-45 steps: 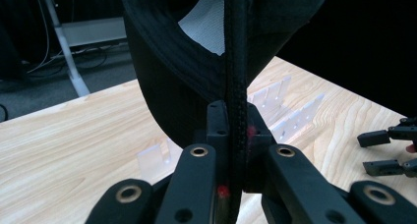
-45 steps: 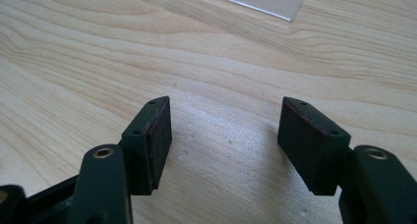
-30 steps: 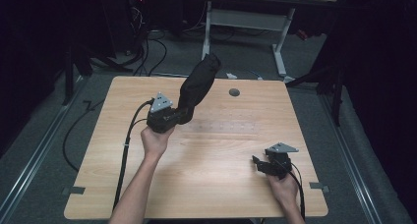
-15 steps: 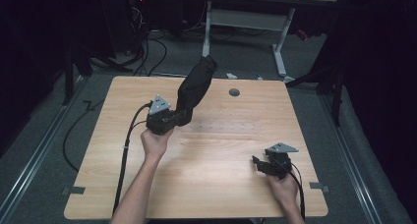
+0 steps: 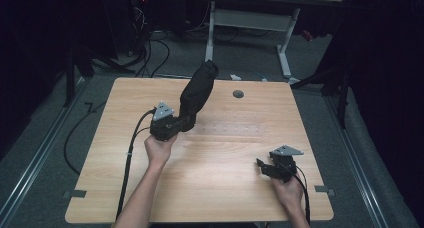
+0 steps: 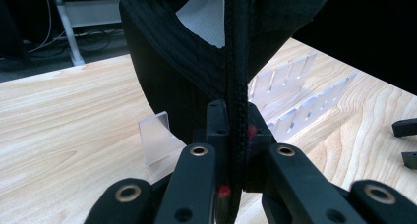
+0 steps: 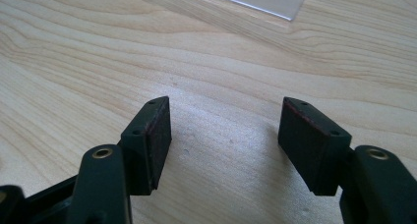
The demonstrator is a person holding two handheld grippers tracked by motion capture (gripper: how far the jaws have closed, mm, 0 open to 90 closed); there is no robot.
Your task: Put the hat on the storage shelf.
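Landmark: wooden table, pale, straight-grained, rectangular with rounded corners; a small round dark hole sits near its far edge.
Left gripper: held in the person's left hand over the table's left-centre, jaws pressed together on the stitched edge of a black cap.
Black cap: woven dark fabric, lifted off the table, rising toward the far edge; in the left gripper view its ribbed seam runs straight down between the jaws and a white lining shows inside.
Clear rack: transparent plastic, slotted ribs, lying on the table just behind the cap.
Right gripper: in the right hand at the table's near right corner, jaws spread apart, flat dark pads over bare wood, holding nothing.
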